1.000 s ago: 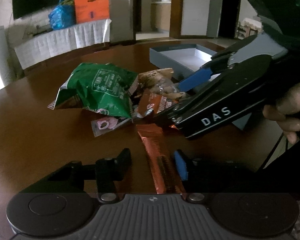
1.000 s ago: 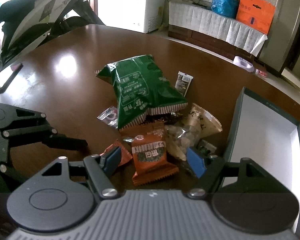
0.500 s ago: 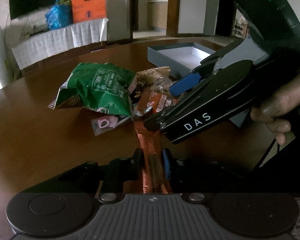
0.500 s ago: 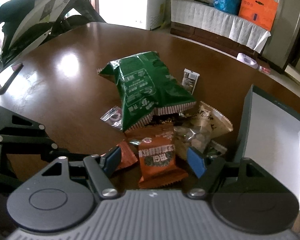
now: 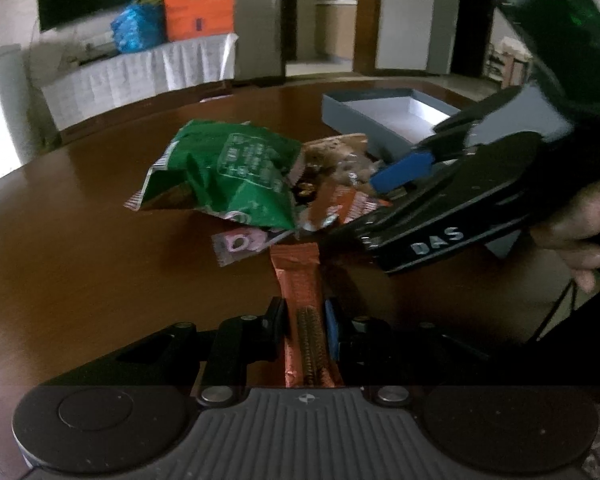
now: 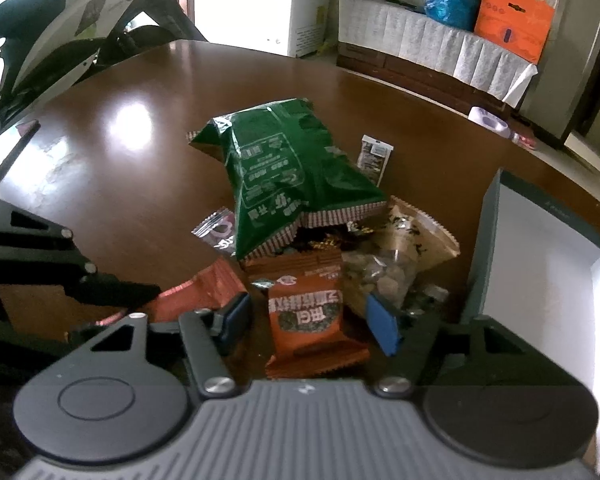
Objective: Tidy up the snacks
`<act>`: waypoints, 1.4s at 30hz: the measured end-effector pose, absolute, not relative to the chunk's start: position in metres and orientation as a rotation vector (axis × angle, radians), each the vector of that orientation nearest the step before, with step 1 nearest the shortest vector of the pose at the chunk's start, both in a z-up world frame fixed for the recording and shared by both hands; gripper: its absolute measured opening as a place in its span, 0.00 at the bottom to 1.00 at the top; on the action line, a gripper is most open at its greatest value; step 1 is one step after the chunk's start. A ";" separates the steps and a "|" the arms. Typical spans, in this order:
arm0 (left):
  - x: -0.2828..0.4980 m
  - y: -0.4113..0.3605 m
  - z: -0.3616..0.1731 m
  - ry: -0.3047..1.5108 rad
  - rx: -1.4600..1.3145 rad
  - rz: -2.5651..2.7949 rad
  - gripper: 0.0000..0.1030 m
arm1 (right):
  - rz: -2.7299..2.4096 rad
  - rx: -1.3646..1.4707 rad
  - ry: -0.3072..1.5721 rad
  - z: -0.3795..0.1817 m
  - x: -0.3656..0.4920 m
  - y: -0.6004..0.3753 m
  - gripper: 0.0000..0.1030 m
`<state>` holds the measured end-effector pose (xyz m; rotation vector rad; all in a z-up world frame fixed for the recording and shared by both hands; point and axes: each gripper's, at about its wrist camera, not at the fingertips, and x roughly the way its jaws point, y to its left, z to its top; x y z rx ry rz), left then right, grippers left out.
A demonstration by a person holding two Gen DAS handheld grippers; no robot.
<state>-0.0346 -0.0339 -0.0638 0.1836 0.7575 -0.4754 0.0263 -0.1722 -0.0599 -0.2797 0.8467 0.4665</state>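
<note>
Gripping one orange bar (image 5: 300, 280) (left gripper (image 5: 306, 318)), one green bag (image 6: 284, 176), one box (image 6: 540, 256)

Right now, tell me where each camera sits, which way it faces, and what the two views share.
Left wrist: rides the left gripper, facing the snack pile and grey box; its fingers are shut on the orange bar. The right gripper and hand show.
Right wrist: rides the right gripper, open around the orange packet, box to its right; the left gripper's linkage shows.
Shared: green bag, pink sachet, box, bar.
</note>
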 end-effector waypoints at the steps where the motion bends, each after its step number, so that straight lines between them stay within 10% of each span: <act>1: -0.034 -0.033 -0.064 0.758 0.181 -0.470 0.22 | 0.467 -0.283 0.843 -0.059 0.025 -0.173 0.62; 19: -0.030 -0.029 -0.064 0.756 0.164 -0.423 0.22 | 0.499 -0.273 0.862 -0.069 0.024 -0.171 0.38; 42: -0.034 -0.026 -0.044 0.665 0.104 -0.421 0.21 | 0.493 -0.191 0.786 -0.037 0.009 -0.189 0.36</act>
